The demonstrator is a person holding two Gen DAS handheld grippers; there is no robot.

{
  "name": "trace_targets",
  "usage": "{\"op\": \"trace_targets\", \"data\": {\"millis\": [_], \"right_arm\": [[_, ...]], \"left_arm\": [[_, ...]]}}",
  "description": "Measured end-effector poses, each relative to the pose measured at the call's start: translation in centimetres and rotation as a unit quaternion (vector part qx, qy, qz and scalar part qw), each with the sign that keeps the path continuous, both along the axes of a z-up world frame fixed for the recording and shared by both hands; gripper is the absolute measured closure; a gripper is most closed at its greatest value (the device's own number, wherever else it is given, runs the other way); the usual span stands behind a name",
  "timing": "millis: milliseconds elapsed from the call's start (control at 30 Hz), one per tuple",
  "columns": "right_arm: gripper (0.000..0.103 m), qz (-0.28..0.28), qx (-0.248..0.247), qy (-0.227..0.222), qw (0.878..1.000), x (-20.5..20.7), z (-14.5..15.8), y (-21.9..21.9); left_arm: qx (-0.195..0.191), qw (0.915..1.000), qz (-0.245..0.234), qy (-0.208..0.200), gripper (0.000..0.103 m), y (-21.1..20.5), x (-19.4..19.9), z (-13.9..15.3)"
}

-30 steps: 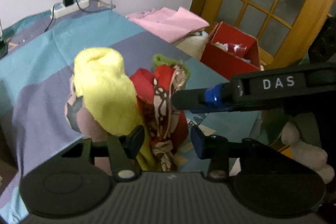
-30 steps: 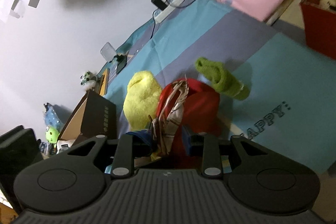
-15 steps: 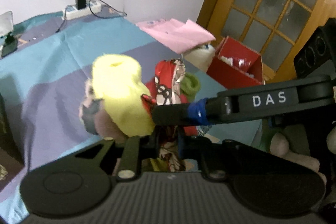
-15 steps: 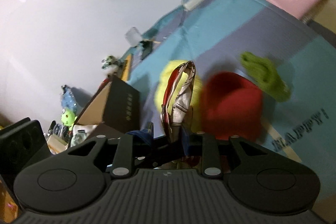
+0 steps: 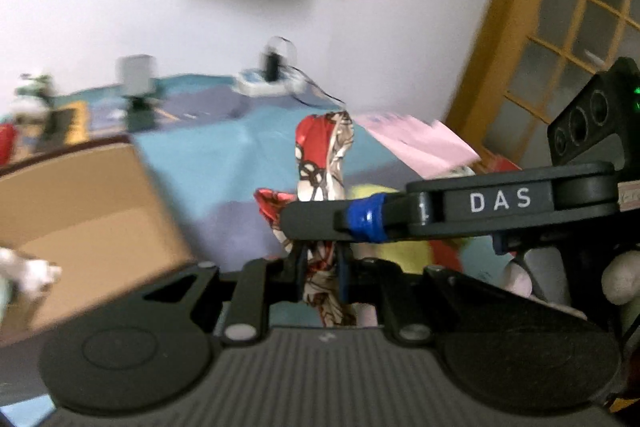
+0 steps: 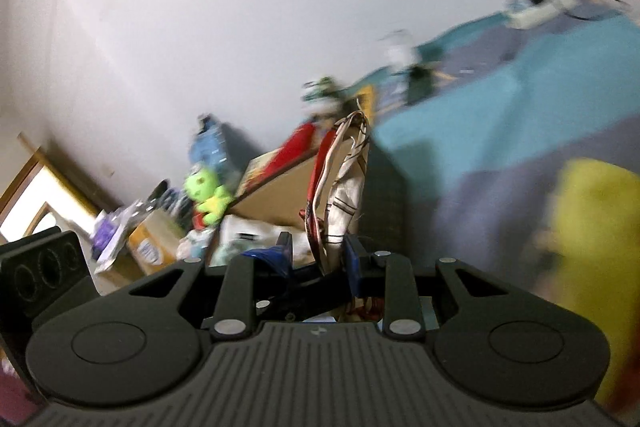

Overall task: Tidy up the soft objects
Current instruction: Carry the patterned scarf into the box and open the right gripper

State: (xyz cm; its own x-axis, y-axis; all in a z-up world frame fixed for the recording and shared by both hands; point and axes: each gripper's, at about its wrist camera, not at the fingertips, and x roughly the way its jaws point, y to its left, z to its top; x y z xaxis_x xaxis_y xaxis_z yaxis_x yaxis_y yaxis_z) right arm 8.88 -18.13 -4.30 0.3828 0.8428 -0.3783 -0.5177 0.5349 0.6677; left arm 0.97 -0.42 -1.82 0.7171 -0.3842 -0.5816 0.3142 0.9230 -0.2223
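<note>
Both grippers are shut on the same red, white and black patterned scarf [image 5: 324, 163], which stands up bunched between the jaws, lifted off the bed. My left gripper [image 5: 320, 267] pinches its lower part. My right gripper [image 6: 318, 259] also pinches it, and the scarf [image 6: 344, 179] shows in the right wrist view too. The right gripper's finger [image 5: 400, 219] with blue tape crosses the left wrist view. A yellow fuzzy cloth [image 6: 592, 219] lies on the bed at the right. Both views are motion-blurred.
An open cardboard box [image 5: 80, 211] stands at the left beside the blue-and-purple bed cover [image 5: 224, 163]. A pink folded cloth [image 5: 416, 143], a power strip [image 5: 264, 85] and a wooden glass door [image 5: 568, 27] lie beyond. A green plush [image 6: 206, 195] and clutter sit left of the box.
Both grippers have lifted the scarf off the pile and swung left toward the cardboard box. The yellow and red cloths stayed on the bed and slid right in view.
</note>
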Motion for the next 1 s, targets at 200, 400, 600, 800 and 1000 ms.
{"op": "trace_targets", "data": {"millis": [200, 400, 600, 800, 1000], "right_arm": [[0.093, 0.065, 0.002, -0.036, 0.997, 0.9, 1.9, 8.5], [0.093, 0.117, 0.005, -0.045, 0.992, 1.9, 2.7, 16.7], [0.093, 0.150, 0.002, 0.000, 0.989, 2.8, 1.4, 23.5], [0.093, 0.165, -0.021, 0.055, 0.985, 3.2, -1.3, 28.0], [0.092, 0.160, -0.080, 0.083, 0.980, 3.4, -3.6, 30.3]], "left_arm": [[0.008, 0.9968, 0.075, -0.026, 0.093, 7.5, -0.9, 1.6], [0.012, 0.9884, 0.146, -0.039, 0.093, 15.1, -1.3, 2.5], [0.027, 0.9772, 0.209, -0.027, 0.093, 21.7, -1.4, 2.0], [0.040, 0.9672, 0.250, 0.015, 0.092, 26.6, -1.1, -0.2], [0.052, 0.9583, 0.275, 0.057, 0.089, 29.6, -1.1, -2.7]]}}
